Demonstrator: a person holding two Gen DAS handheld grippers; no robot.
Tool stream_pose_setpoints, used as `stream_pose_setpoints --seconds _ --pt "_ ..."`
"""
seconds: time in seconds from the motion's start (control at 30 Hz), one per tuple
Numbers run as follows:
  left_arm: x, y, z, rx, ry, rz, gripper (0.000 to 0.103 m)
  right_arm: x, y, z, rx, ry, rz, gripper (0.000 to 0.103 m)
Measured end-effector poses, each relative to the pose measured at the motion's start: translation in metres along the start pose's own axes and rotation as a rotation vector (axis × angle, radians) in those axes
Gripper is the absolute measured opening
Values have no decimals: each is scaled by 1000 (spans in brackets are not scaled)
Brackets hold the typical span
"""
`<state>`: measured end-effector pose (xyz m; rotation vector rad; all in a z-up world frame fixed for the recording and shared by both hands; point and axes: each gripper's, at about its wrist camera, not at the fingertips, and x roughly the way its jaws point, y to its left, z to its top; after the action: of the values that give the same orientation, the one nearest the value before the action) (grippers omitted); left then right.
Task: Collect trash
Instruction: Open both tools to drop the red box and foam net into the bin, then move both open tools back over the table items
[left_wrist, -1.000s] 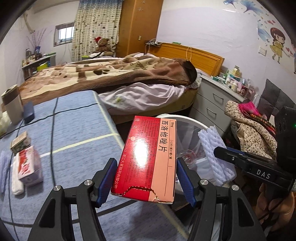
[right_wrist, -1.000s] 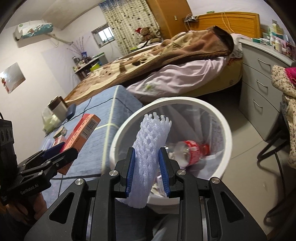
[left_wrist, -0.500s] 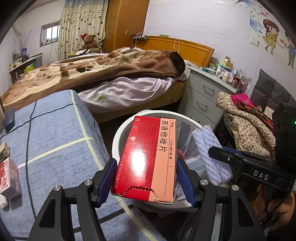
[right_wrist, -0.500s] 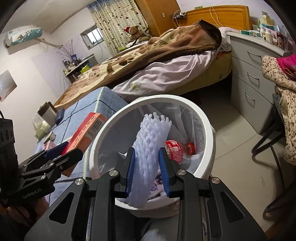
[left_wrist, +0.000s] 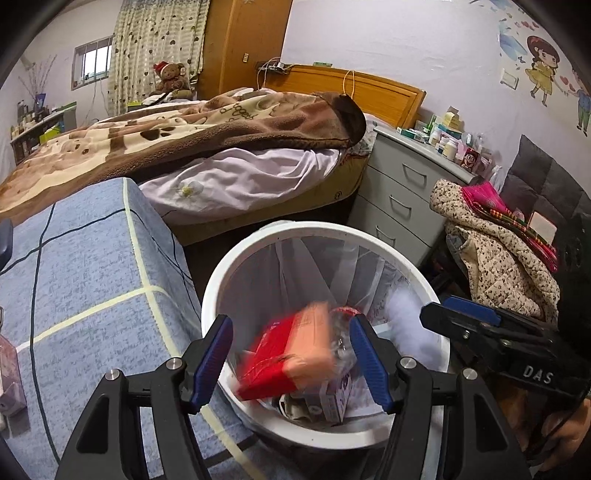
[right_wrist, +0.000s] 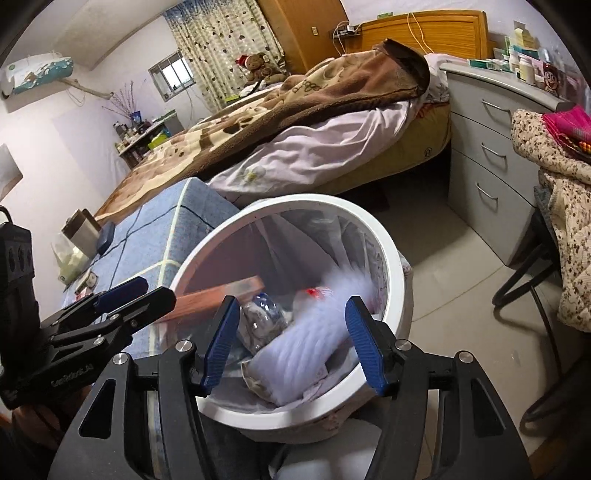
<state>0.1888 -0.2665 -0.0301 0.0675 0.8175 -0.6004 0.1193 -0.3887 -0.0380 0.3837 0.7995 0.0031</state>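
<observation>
Red box (left_wrist: 284, 354) loose between parted left tool (left_wrist: 291, 363) jaws — over bin (left_wrist: 214, 291)

1. The left gripper (left_wrist: 291, 363) is showing a black frame with ribbed blue pads (left_wrist: 214, 363) and silver screws.
2. The right gripper (right_wrist: 291, 349) is looking identical, black with blue pads.
3. White "DAS" lettering is showing on the right gripper's side.

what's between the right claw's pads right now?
Nothing gripped. In the right wrist view the right claw has just been opening; the blurred white foam net is dropping between the pads, untouched, into the white bin.
</observation>
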Motion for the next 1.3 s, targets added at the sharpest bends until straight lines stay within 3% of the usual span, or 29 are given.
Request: stream_pose_setpoints --seconds 0.33,1.3 --pt "-26 11 -6 -29 -29 22 65 -8 14 0 -33 -1 17 61" --pt "-151 85 -68 -195 -135 190 65 -31 121 -25 -278 -2 164 61"
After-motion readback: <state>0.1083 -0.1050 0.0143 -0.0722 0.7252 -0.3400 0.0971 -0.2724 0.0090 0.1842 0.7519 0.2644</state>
